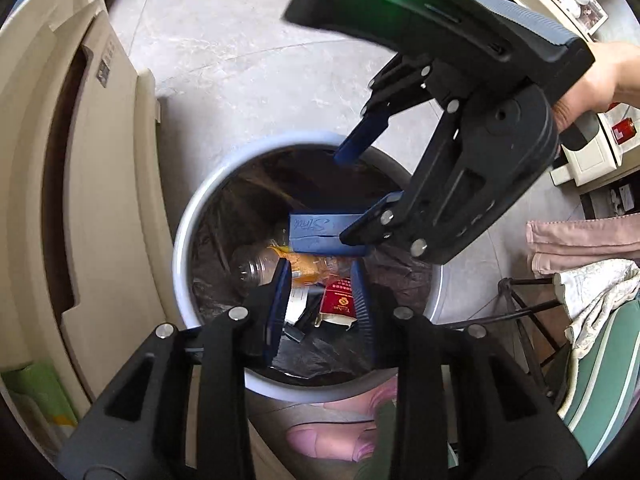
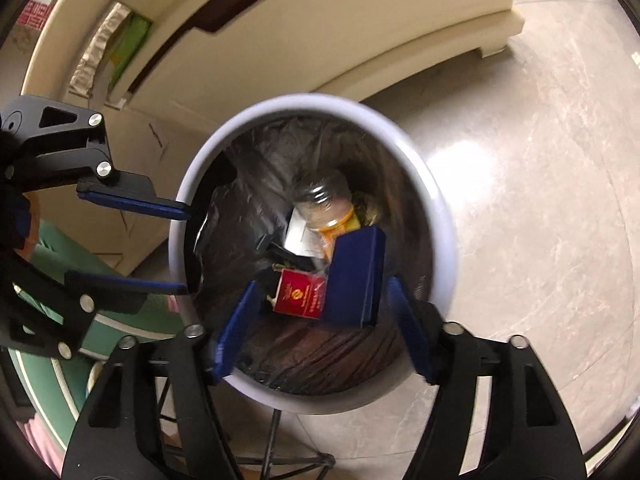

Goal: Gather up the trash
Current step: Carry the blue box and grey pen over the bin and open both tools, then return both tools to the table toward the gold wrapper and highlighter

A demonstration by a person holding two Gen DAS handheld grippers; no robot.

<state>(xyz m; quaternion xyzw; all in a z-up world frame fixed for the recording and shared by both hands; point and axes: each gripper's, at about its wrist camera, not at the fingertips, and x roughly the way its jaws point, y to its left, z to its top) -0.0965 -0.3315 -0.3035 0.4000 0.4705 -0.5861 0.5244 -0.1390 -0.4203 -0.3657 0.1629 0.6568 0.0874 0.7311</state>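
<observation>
Both grippers are hovering over the trash bin [image 2: 448, 216], pointing steeply down into it: the left gripper [image 1: 322, 300] with jaws parted and nothing between them, the right gripper [image 2: 324, 320] spread wider. Between the right jaws a blue box [image 2: 356, 276] is sitting clear of both pads, released and lying in the bin. Beneath it are lying a red packet [image 2: 298, 294] and a clear bottle [image 2: 324, 200].

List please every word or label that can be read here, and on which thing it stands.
Blue box: light handwritten scrawl, not legible.
Red packet: gold emblem and small print, too blurred to read.
Grey plate on the cream cabinet: too small to read.
</observation>
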